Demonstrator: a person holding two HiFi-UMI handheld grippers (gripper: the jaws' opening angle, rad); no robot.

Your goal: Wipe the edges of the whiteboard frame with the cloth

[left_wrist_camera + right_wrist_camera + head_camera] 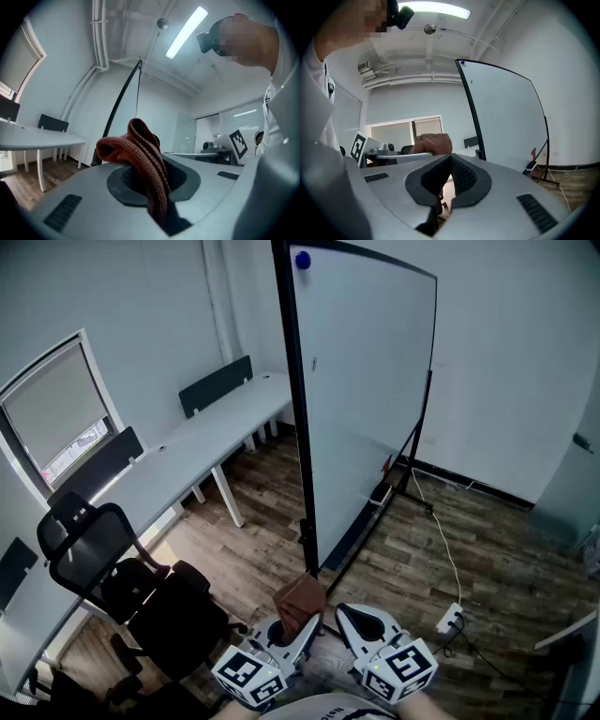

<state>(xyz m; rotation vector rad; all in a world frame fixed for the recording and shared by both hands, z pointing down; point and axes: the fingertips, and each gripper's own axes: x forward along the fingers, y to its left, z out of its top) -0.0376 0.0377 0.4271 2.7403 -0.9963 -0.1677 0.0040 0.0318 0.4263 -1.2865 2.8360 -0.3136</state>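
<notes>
Left gripper (149,180) clamps our rust-brown knitted cloth (133,140); right gripper (449,174) has jaws together, empty. Cloth looks soft and floppy, so we'd pinch it mid-bunch.

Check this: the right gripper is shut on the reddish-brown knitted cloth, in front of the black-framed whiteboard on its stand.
Wrong gripper. It is the left gripper that is shut on the reddish-brown knitted cloth, in front of the black-framed whiteboard on its stand. The left gripper view shows the cloth clamped between its jaws. The right gripper holds nothing.
</notes>
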